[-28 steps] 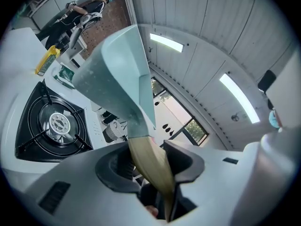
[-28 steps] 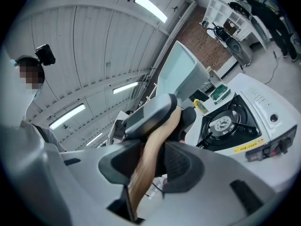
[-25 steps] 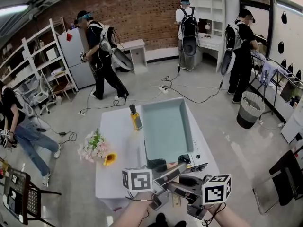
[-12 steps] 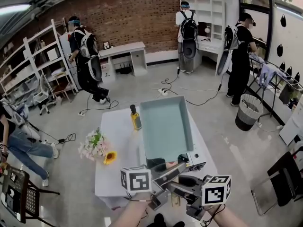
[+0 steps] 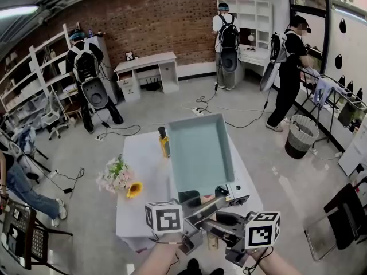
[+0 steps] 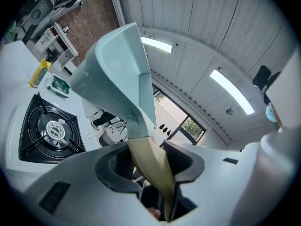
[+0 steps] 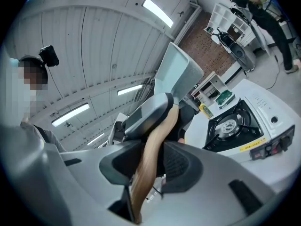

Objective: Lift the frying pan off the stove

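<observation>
Teal frying pan (image 5: 200, 153) hangs above the stove (image 5: 238, 195), lift seemingly done. Its wooden handle (image 6: 141, 152) is clamped in the left gripper (image 6: 151, 169), with the right gripper (image 7: 151, 166) closing on it too; next comes a steady carry

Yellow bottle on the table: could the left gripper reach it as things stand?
Probably not yet. The left gripper is shut on the frying pan's wooden handle, and the bottle stands beyond, beside the raised pan. It would have to set the pan down first.
</observation>
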`<state>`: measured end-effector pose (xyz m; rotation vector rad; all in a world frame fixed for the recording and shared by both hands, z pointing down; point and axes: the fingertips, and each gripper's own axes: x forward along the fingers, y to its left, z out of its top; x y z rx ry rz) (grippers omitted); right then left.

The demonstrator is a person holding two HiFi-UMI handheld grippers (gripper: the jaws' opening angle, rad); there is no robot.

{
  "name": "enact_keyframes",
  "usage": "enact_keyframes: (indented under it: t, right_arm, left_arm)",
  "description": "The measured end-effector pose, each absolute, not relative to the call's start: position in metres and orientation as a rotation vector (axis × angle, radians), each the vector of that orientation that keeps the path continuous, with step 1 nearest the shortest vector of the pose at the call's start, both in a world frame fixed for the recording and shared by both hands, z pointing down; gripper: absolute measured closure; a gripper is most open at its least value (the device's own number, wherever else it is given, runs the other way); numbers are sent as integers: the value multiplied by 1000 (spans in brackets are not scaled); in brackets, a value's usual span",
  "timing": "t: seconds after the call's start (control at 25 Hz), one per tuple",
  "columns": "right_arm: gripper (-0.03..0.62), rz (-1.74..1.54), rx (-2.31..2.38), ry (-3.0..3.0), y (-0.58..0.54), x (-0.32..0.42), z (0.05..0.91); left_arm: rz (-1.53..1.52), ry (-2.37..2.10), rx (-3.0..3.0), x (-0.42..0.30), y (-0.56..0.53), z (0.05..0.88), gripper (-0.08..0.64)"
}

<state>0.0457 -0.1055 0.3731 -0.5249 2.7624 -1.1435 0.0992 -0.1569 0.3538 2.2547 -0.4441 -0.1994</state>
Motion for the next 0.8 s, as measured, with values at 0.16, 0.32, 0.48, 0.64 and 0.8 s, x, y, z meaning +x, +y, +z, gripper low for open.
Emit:
enact_keyframes:
  t: [0.16,0.32,0.48,0.64,0.8]
  right_arm:
    - [460,-1138,-526,2767,-104,43,372]
    - [462,-1137,-525,2768,-102,43,371]
    - [463,-1142,-525,2765,-99,43,372]
    - [463,-1143,-525,2763,-98,42,371]
    - [465,-1145,-526,2764,-99,37,372]
  left_arm:
    - [-193,-448,2266,97,-155,352,388]
    - [-197,-447,2269,96,-154,351,388]
    - [-205,-443,2266,97,-151,351,388]
    - [-210,-449,2271,95,-150,349,388]
    - [-202,-446,2269,90,-151,352,388]
